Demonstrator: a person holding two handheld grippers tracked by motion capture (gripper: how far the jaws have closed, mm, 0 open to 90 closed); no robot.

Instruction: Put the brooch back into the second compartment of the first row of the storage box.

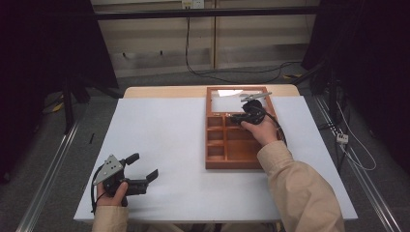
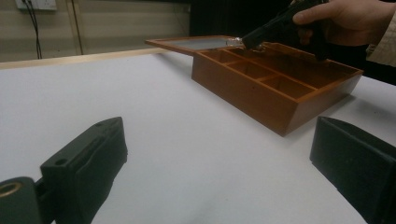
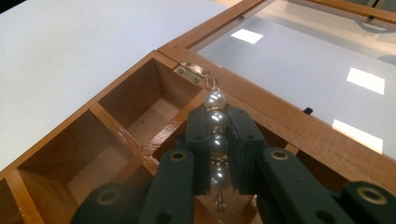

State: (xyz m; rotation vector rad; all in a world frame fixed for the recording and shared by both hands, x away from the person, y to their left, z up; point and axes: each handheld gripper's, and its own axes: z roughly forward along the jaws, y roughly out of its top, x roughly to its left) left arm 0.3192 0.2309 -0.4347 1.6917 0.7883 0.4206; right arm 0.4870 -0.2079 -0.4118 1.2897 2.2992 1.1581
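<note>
Dim room, bright white table (image 1: 164,140), ceiling-light glare on glass lid (image 3: 327,65), soft near jaws

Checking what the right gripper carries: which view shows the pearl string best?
The right gripper view: the pearl string sits clamped between the right gripper jaws, each bead distinct, over the box. The left gripper view gives a far-off pale glint at the jaw tips. In the high view it cannot be made out.
</note>
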